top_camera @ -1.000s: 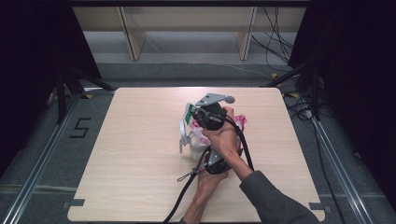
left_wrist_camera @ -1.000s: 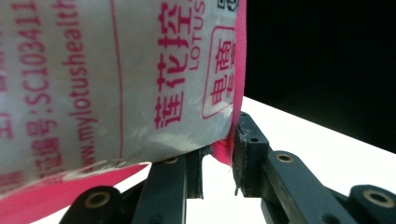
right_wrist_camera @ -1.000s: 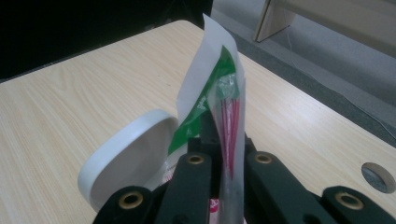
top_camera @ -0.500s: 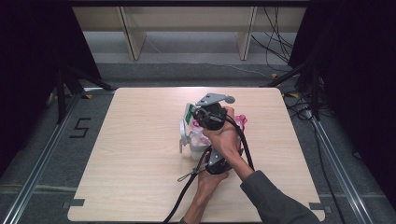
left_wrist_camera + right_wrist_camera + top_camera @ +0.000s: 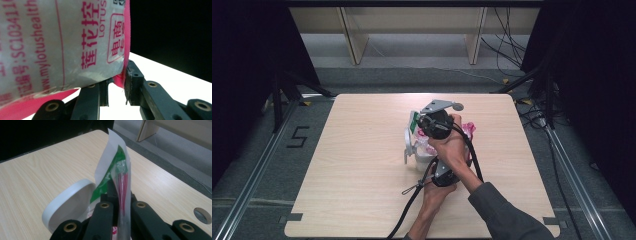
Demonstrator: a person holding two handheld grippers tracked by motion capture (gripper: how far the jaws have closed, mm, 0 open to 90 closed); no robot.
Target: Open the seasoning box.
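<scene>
My left gripper is shut on the pink edge of a white-and-pink packet with red printing. In the high view its body sits low under the other hand, and the pink packet peeks out to the right. My right gripper is shut on a thin white-and-green sachet with red strips inside, which stands upright. Seen from above, the right gripper points left with the sachet at its tip. A white round bowl lies just below and left of the sachet.
The two hands cross at the middle of the wooden table. The white bowl sits between them. Black cables trail to the near edge. Past the far edge stands a wooden frame on the floor, with dark curtains on both sides.
</scene>
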